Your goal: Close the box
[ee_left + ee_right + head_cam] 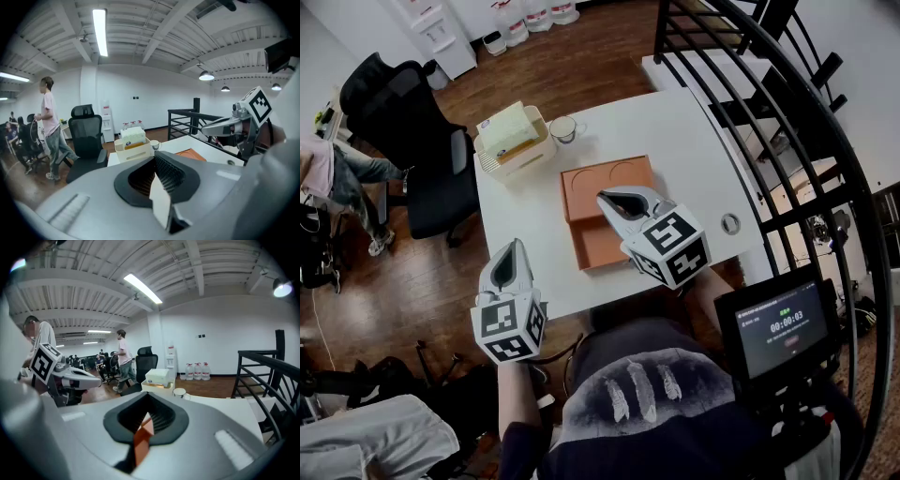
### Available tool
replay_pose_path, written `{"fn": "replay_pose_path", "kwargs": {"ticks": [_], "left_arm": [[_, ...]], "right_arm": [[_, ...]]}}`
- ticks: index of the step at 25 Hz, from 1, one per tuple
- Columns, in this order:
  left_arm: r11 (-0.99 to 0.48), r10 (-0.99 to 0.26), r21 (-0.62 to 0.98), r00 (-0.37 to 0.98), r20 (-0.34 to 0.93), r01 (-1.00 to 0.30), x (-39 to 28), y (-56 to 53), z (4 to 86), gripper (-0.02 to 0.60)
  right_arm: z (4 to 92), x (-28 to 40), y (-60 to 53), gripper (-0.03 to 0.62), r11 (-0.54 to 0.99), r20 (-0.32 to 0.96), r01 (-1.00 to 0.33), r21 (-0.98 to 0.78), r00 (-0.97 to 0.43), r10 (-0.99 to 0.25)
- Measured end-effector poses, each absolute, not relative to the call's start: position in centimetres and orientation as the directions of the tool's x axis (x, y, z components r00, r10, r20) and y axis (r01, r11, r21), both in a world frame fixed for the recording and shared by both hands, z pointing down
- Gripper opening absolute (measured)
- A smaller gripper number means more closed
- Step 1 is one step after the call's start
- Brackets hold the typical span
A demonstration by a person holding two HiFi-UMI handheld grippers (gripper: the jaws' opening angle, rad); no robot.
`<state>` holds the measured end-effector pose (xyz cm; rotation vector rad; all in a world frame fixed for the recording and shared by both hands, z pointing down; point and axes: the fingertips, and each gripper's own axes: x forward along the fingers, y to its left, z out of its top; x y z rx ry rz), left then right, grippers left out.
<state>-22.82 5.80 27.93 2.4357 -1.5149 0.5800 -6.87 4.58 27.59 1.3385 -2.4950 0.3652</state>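
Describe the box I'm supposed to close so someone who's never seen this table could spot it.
On the white table, look near the middle, beside the cream basket and the mug. The box is the flat orange one lying open, the only orange thing there.

orange box [595,183] on a white table [694,150]; cream basket [525,161] at its 10 o'clock. left hand-held gripper [514,246] and right hand-held gripper [607,199]: grey, with black-and-white square markers.
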Motion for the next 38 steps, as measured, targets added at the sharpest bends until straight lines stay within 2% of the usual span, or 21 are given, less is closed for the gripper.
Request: {"fn": "replay_pose_path", "kwargs": {"ticks": [11, 17, 22, 32, 38], "left_arm": [[-0.403, -0.833, -0.092, 0.324, 0.449, -0.910, -16.4, 6.9, 27.4, 0.015], [-0.359, -0.842, -0.117, 0.267, 0.469, -0.926, -15.3, 7.3, 28.4, 0.015], [-0.388, -0.824, -0.097, 0.298, 0.481, -0.916, -14.6, 7.3, 28.9, 0.015], [-0.469, -0.774, -0.036, 0.392, 0.497, -0.882, -14.7, 5.2, 29.9, 0.015], [-0.440, -0.776, -0.052, 0.350, 0.525, -0.896, -15.0, 4.3, 29.7, 0.015]], "right_arm": [[28.9, 5.6, 6.8, 0.005, 0.475, 0.397, -0.875, -0.088, -0.469, -0.789], [30.2, 9.8, 7.0, 0.005, 0.477, 0.433, -0.877, -0.067, -0.456, -0.778], [30.8, 11.8, 6.4, 0.005, 0.480, 0.465, -0.875, -0.059, -0.449, -0.763], [31.7, 16.0, 5.6, 0.005, 0.503, 0.605, -0.860, 0.090, -0.354, -0.714], [32.9, 19.0, 4.0, 0.005, 0.547, 0.672, -0.828, 0.125, -0.334, -0.660]]}}
